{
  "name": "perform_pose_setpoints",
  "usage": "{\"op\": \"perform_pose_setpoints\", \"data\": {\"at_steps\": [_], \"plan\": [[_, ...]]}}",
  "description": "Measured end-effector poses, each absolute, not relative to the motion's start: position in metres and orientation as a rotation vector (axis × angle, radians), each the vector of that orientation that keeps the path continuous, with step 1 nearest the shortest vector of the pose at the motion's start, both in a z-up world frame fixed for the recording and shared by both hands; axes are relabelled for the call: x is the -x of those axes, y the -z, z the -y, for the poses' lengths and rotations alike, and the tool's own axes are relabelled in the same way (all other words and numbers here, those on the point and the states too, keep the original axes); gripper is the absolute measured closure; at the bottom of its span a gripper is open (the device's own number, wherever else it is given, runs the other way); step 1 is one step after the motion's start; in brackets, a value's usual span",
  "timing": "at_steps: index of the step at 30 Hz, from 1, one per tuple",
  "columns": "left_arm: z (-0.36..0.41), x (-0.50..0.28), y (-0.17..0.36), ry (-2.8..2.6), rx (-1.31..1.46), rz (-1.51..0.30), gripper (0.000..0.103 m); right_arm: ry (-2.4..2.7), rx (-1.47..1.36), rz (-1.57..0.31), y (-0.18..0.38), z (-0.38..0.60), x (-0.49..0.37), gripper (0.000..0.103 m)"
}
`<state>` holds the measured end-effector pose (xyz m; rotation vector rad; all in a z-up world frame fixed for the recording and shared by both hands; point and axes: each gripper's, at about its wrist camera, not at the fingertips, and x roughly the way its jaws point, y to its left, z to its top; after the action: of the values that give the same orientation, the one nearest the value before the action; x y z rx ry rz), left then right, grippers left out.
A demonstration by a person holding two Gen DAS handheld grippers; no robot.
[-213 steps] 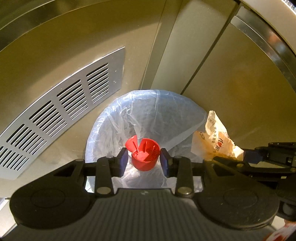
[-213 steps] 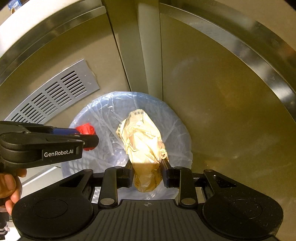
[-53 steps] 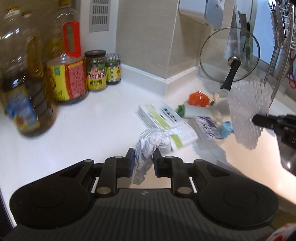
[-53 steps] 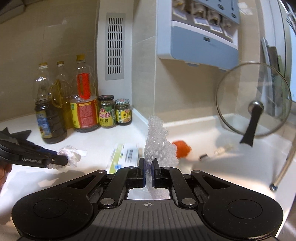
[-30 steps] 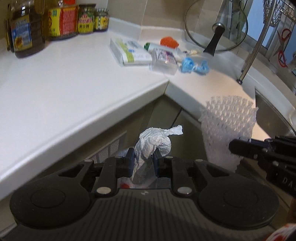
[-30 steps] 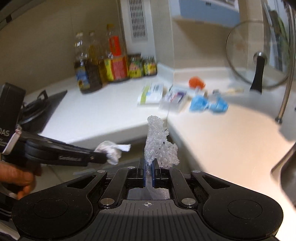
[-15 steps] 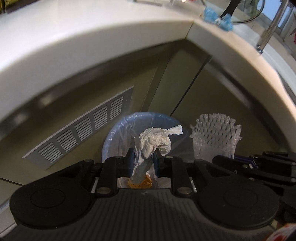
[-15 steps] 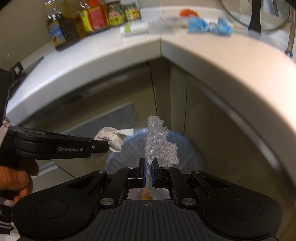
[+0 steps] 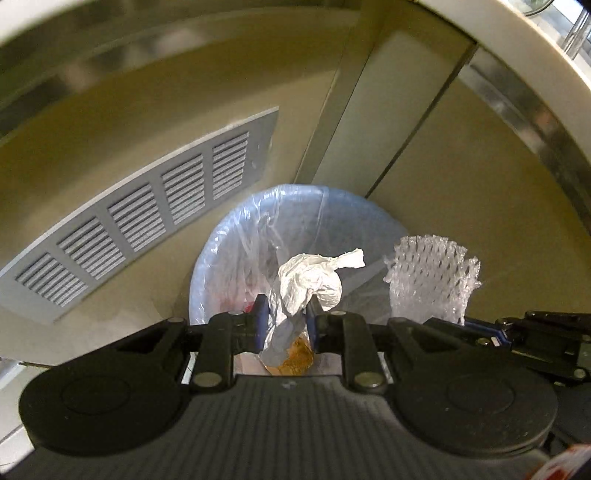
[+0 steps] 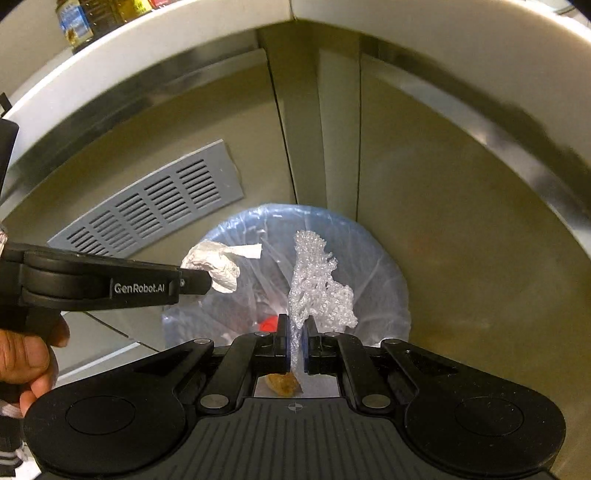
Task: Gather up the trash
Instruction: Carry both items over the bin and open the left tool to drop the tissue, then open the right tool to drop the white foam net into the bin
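Note:
My left gripper (image 9: 284, 314) is shut on a crumpled white tissue (image 9: 310, 280) and holds it above the open trash bin (image 9: 229, 251), which has a clear plastic liner. My right gripper (image 10: 294, 332) is shut on a piece of white foam net (image 10: 317, 288) and holds it over the same bin (image 10: 384, 266). The foam net also shows at the right of the left wrist view (image 9: 430, 277). The tissue shows in the right wrist view (image 10: 218, 266) at the left gripper's tip. A red cup (image 10: 269, 325) and a yellow-brown wrapper (image 10: 282, 384) lie in the bin.
The bin stands on the floor in a cabinet corner under the white counter edge (image 10: 184, 40). A grey vent grille (image 9: 140, 221) is on the cabinet face to the left. Oil bottles (image 10: 74, 22) stand on the counter above.
Both grippers have come down from the counter to just above the bin, each still holding its piece of trash. The bin now fills more of both views.

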<state>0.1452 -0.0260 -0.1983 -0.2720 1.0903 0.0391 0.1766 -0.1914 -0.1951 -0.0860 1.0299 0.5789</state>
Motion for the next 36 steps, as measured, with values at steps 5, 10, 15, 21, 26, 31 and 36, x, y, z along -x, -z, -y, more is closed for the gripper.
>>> {"op": "perform_pose_setpoints", "data": {"at_steps": [5,10,15,21,26,31,36], "plan": [[0.028,-0.149,0.209,-0.043,0.278,-1.111,0.084,-0.581,0.08,-1.039,0.199,0.19,-0.177,0.097],[0.031,-0.155,0.214,-0.039,0.277,-1.116,0.083,-0.578,0.079,-1.037,0.2,0.188,-0.178,0.097],[0.032,-0.16,0.217,-0.039,0.285,-1.115,0.079,-0.572,0.076,-1.033,0.199,0.187,-0.179,0.097],[0.029,-0.161,0.216,-0.058,0.294,-1.117,0.064,-0.568,0.076,-1.036,0.199,0.188,-0.178,0.097],[0.024,-0.158,0.214,-0.075,0.294,-1.116,0.064,-0.568,0.076,-1.043,0.199,0.186,-0.179,0.097],[0.018,-0.152,0.209,-0.087,0.305,-1.115,0.064,-0.57,0.074,-1.053,0.199,0.185,-0.183,0.097],[0.012,-0.145,0.204,-0.096,0.306,-1.111,0.064,-0.576,0.066,-1.055,0.198,0.184,-0.185,0.097]]}}
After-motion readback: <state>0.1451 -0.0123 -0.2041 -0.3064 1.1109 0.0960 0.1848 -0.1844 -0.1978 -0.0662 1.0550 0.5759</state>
